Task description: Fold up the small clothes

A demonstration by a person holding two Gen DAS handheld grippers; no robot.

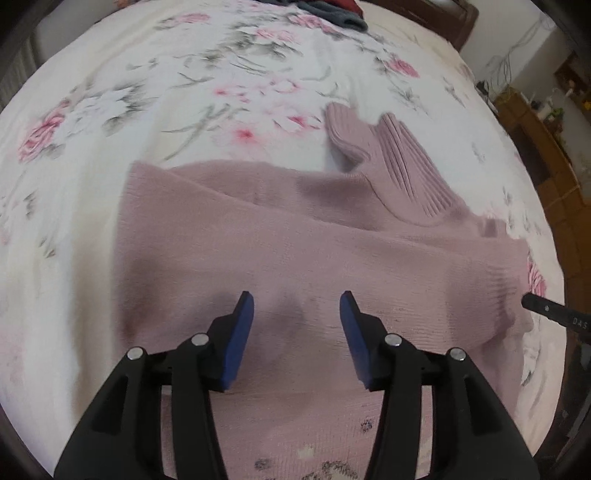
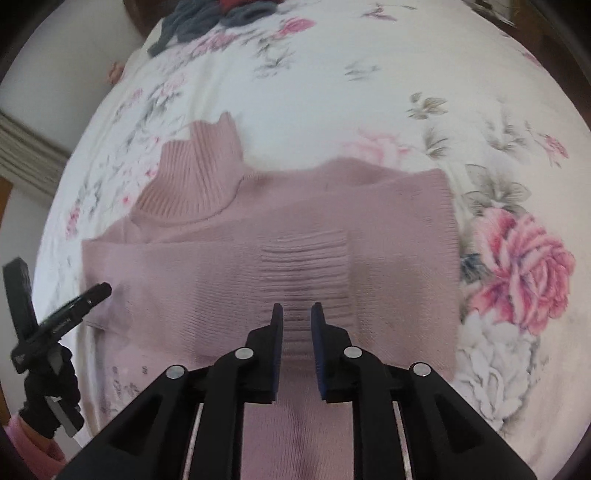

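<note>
A dusty-pink knit turtleneck sweater [image 1: 280, 236] lies flat on a floral bedsheet [image 1: 147, 92], its ribbed collar [image 1: 391, 162] pointing away. In the right wrist view the sweater [image 2: 399, 236] has its sleeves folded across the body, and a ribbed cuff [image 2: 304, 269] lies at the middle. My left gripper [image 1: 297, 299] hovers open over the sweater's body, holding nothing. My right gripper [image 2: 297, 310] is just above the cuff with its fingers a narrow gap apart; nothing looks pinched. The left gripper [image 2: 59, 280] also shows by the sweater's left edge, held by a gloved hand [image 2: 51, 387].
A heap of dark grey and red clothes [image 2: 207, 18] lies at the bed's far end, also seen as a pile [image 1: 332, 11] in the left wrist view. Wooden furniture [image 1: 535, 147] stands beyond the bed's right edge. One finger of the right gripper [image 1: 543, 306] pokes in at the sweater's right side.
</note>
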